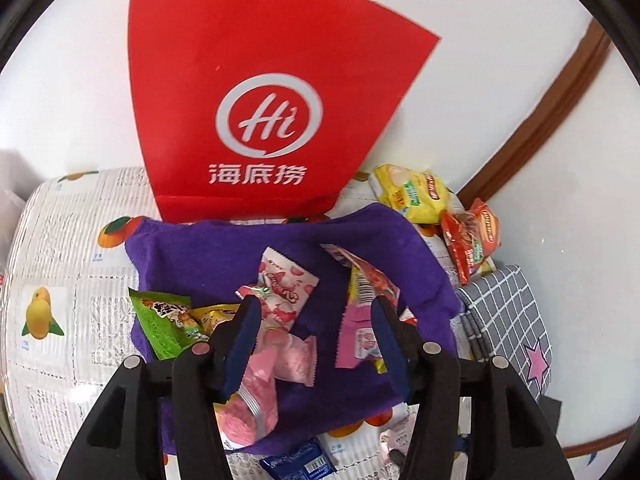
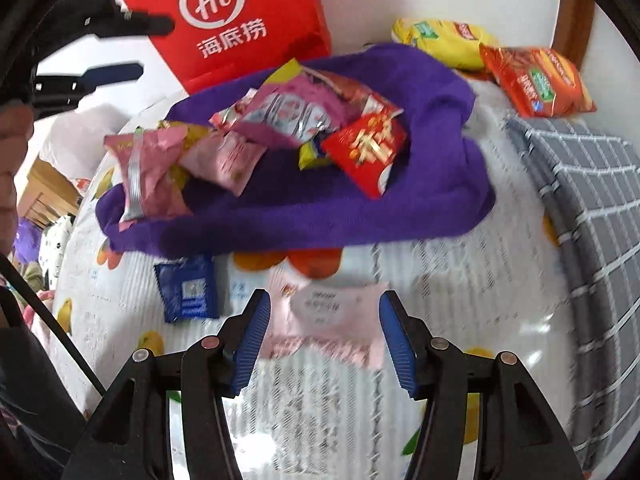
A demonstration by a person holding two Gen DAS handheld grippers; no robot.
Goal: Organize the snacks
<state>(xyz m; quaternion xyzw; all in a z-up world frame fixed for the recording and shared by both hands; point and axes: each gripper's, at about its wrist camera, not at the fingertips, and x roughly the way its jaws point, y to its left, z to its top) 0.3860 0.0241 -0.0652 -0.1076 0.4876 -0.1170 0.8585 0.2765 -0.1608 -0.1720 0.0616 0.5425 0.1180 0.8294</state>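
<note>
Nearest to us, our right gripper [image 2: 322, 336] hangs with its blue pads spread apart over a pale pink snack packet [image 2: 324, 320] lying flat on the fruit-printed tablecloth [image 2: 320, 400]; the pads flank the packet without pressing it, though blur keeps us from judging how far above it they are. Just left of that packet sits a dark blue sachet [image 2: 187, 290], also on the bare cloth.

Over on the other side, our left gripper [image 1: 316, 316] is likewise parted and gripping nothing, hovering above the purple towel [image 1: 200, 248]. Below its left pad we see a pink pouch [image 1: 256, 412] with more pink wrappers around it, and a white-and-pink strawberry wrapper [image 1: 284, 280] just beyond. A green packet [image 1: 160, 320] lies at the towel's left edge, and a pink-and-yellow packet [image 1: 360, 316] sits by the right pad.

From the right wrist view, that same towel holds the heap, with a red packet with gold lettering [image 2: 364, 148] on its near right side. A grey checked cloth [image 2: 580, 200] lies to the right of the towel.

Further back, a yellow bag [image 2: 440, 38] and an orange-red bag [image 2: 536, 80] rest off the towel at the far right. At the far end stands a red paper bag [image 1: 260, 80] with a white logo, upright against the white wall [image 1: 500, 100].
</note>
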